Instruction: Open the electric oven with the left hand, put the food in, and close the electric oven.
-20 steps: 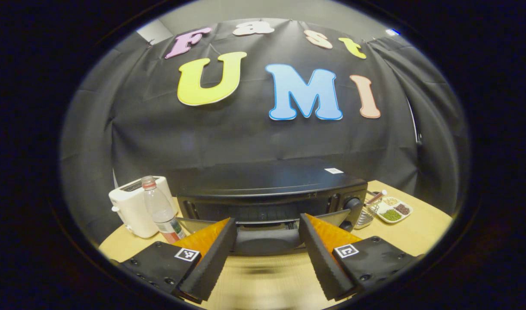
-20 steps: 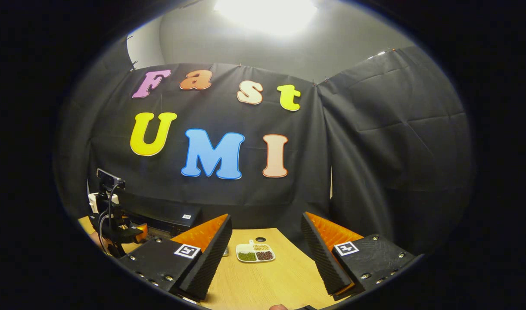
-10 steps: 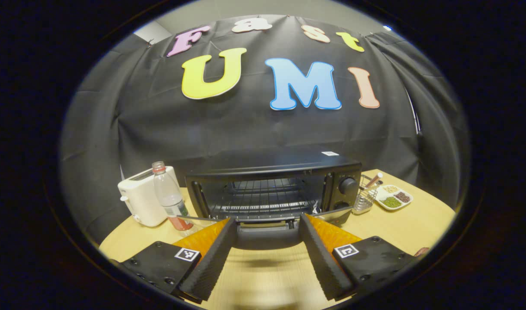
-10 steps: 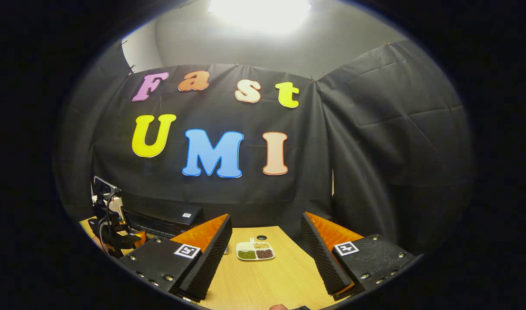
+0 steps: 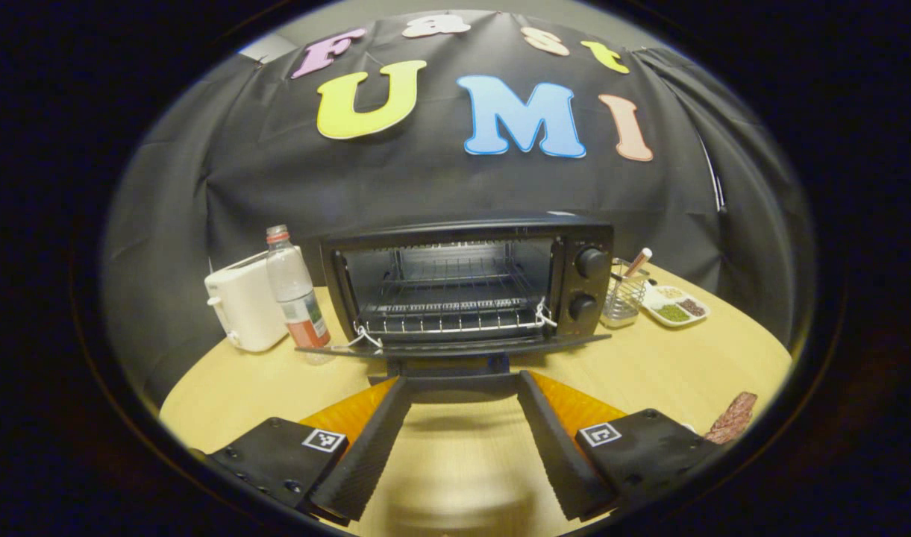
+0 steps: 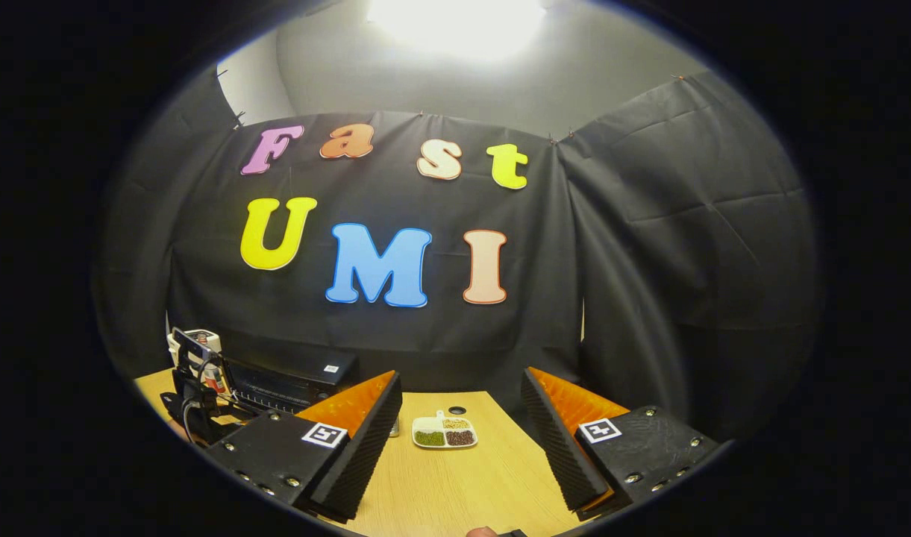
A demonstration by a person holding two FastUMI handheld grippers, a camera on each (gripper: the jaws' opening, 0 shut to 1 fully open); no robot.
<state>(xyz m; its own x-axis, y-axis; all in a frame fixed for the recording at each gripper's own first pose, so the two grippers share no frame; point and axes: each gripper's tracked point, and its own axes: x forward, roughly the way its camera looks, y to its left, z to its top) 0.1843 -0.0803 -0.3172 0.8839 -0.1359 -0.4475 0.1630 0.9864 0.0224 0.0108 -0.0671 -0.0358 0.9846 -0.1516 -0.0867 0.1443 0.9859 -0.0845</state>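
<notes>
In the left gripper view the electric oven (image 5: 466, 283) stands at the far edge of the bench (image 5: 671, 365) with its door (image 5: 455, 347) folded down flat, the wire rack (image 5: 448, 298) exposed, and the left tool (image 5: 455, 436) spread open with the door handle (image 5: 455, 380) between its fingers, neither finger visibly pressing on it. The food (image 5: 731, 419), a dark reddish strip, lies at the near right edge of the bench, well apart from the oven; a toaster (image 5: 242, 309) and a bottle (image 5: 295, 298) stand just beside the oven toward the left edge, a wire holder (image 5: 623, 294) and a divided dish (image 5: 675, 306) toward the right edge. In the right gripper view the right tool (image 6: 459, 440) is open above the bench and holds nothing, with the divided dish beyond its fingers
</notes>
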